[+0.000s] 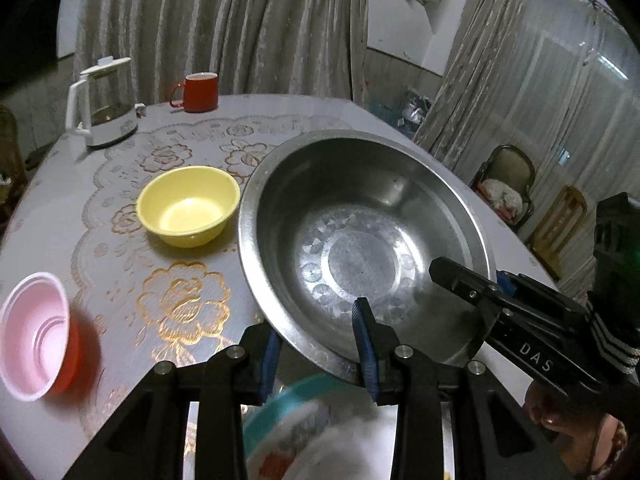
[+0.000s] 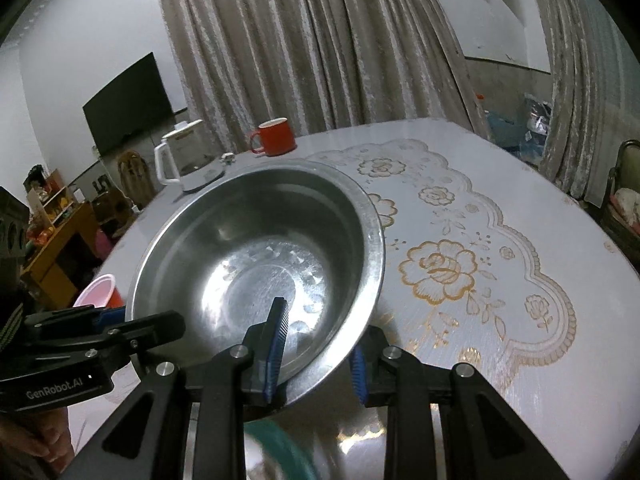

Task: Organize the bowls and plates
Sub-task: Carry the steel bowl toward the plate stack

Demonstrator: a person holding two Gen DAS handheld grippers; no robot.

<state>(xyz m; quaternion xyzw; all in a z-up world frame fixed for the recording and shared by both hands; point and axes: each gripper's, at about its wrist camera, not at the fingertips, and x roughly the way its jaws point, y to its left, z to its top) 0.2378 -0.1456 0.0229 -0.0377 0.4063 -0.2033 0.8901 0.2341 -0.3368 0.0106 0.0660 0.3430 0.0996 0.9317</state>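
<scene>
A large steel bowl [image 1: 360, 240] is held tilted above the table; it also shows in the right wrist view [image 2: 260, 248]. My left gripper [image 1: 320, 344] is shut on its near rim, one finger inside, one outside. My right gripper [image 2: 316, 352] is shut on the rim further round, and shows in the left wrist view [image 1: 472, 292]. A yellow bowl [image 1: 188, 206] stands left of the steel bowl. A teal-rimmed plate [image 1: 288, 408] lies below the grippers, partly hidden.
A red cup with a pink inside [image 1: 36, 336] lies on its side at the left table edge. A white kettle [image 1: 100, 104] and a red mug [image 1: 198, 92] stand at the far side. Chairs [image 1: 508, 184] stand to the right.
</scene>
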